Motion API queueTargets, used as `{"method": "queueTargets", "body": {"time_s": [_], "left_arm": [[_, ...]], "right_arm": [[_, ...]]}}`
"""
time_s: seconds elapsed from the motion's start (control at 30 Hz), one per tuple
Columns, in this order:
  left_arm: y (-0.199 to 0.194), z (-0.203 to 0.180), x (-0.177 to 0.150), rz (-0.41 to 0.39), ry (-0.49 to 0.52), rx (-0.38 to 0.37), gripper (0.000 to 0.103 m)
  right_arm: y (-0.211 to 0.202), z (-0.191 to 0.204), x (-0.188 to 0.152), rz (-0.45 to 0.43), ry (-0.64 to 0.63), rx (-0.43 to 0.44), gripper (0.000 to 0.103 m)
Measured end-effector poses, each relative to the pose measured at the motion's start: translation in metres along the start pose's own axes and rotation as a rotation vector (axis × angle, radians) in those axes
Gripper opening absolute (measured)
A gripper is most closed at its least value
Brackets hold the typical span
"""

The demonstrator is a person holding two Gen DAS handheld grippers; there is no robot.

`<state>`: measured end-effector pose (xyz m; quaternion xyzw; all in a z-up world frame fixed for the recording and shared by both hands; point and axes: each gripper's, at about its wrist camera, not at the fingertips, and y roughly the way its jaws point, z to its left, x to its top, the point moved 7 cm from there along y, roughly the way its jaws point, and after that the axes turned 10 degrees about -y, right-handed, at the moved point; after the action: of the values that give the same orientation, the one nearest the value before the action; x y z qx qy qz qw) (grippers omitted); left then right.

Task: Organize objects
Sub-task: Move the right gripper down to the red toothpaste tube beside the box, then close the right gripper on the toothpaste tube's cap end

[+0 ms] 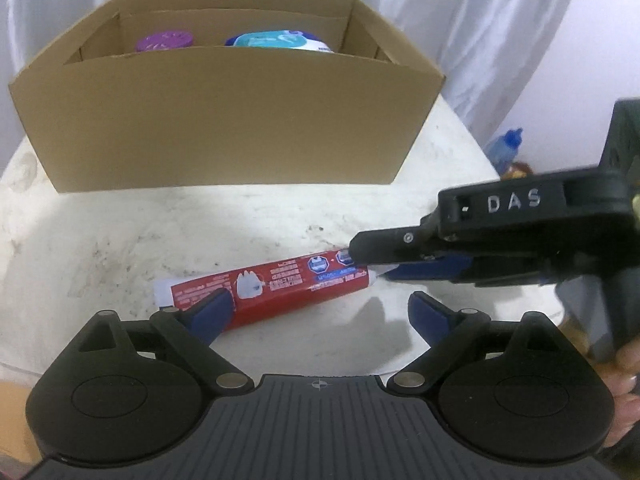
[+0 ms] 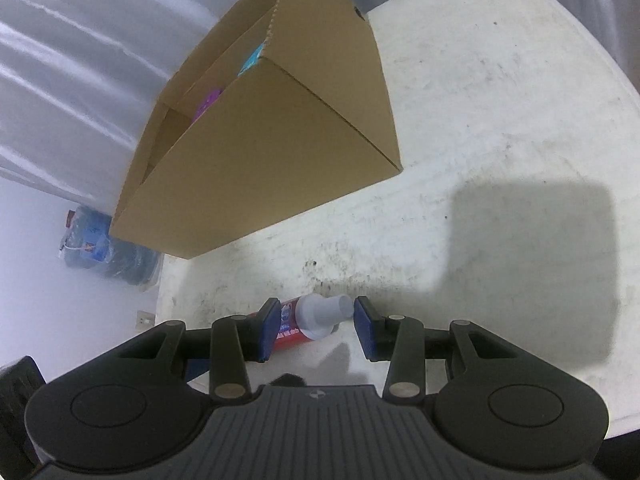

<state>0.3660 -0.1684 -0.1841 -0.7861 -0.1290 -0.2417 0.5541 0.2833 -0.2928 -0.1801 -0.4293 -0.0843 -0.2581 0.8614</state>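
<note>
Red toothpaste tube [image 1: 276,290] lay on the white table [image 1: 120,240] before the cardboard box [image 1: 224,120], right gripper [image 2: 314,326] clamped on its capped end – left gripper [image 1: 320,312] jaws spread wide, nothing gripped.

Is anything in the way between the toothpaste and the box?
Nothing lies on the table between the toothpaste and the box. But the box's tall front wall faces it, so the tube must go up and over. Inside, a purple lid and a teal tub already take space.
</note>
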Motion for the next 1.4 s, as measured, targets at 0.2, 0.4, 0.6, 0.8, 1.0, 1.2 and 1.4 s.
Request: {"method": "queueTargets", "body": {"time_s": [0.2,0.4,0.6,0.8,1.0,1.2,1.4], "left_arm": [[-0.015,0.012,0.003,-0.050,-0.022,0.041,0.095],[-0.019,0.026,-0.010,-0.039,-0.094,0.078,0.092],[-0.027,0.030,-0.033,0.003,-0.172,0.069,0.083],[-0.029,0.031,-0.042,0.024,-0.191,0.075,0.077],[-0.038,0.032,-0.045,0.032,-0.237,0.038,0.077],[-0.044,0.031,-0.049,0.033,-0.276,-0.011,0.077],[-0.049,0.029,-0.050,0.030,-0.290,-0.061,0.076]], "right_arm": [[-0.015,0.001,0.011,-0.052,-0.035,-0.001,0.044],[-0.015,0.020,0.028,-0.103,-0.121,-0.024,0.045],[0.020,0.050,0.030,-0.002,-0.309,-0.029,0.049],[0.042,0.055,0.022,0.064,-0.403,-0.053,0.050],[0.035,0.058,0.015,0.098,-0.398,-0.036,0.050],[0.027,0.060,0.002,0.117,-0.377,-0.020,0.051],[0.023,0.060,-0.010,0.119,-0.332,-0.004,0.046]]}}
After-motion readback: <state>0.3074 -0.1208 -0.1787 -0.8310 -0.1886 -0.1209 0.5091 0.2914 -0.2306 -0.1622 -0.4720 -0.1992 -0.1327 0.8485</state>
